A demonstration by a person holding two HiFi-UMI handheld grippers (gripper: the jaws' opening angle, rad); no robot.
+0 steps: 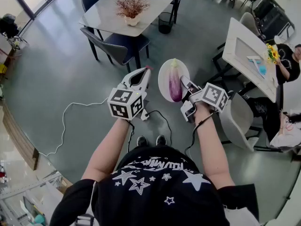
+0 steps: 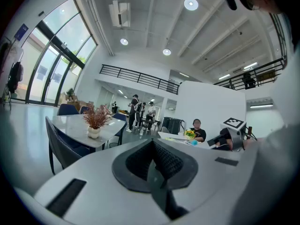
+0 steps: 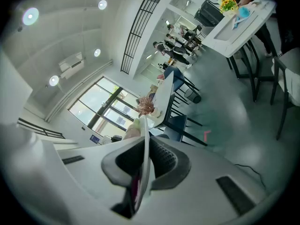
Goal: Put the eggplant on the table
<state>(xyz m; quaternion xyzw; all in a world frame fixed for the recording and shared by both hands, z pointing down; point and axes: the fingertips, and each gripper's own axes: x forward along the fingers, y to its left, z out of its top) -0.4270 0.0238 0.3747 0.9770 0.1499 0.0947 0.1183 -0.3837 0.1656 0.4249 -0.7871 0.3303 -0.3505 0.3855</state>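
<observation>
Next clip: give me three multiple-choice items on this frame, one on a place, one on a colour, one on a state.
1. Where does the eggplant lie? A on a plate; B in a bowl; C in a basket.
2. What colour is the plate? A blue; B white; C black.
3. How do the left gripper's jaws stand? A wide apart; B shut on the plate; C together, empty.

Answers: 1 A, the eggplant lies on the plate that the right gripper clamps by its rim. 2 B, its bare face shows white. 3 C, the pads meet with nothing between them.
</observation>
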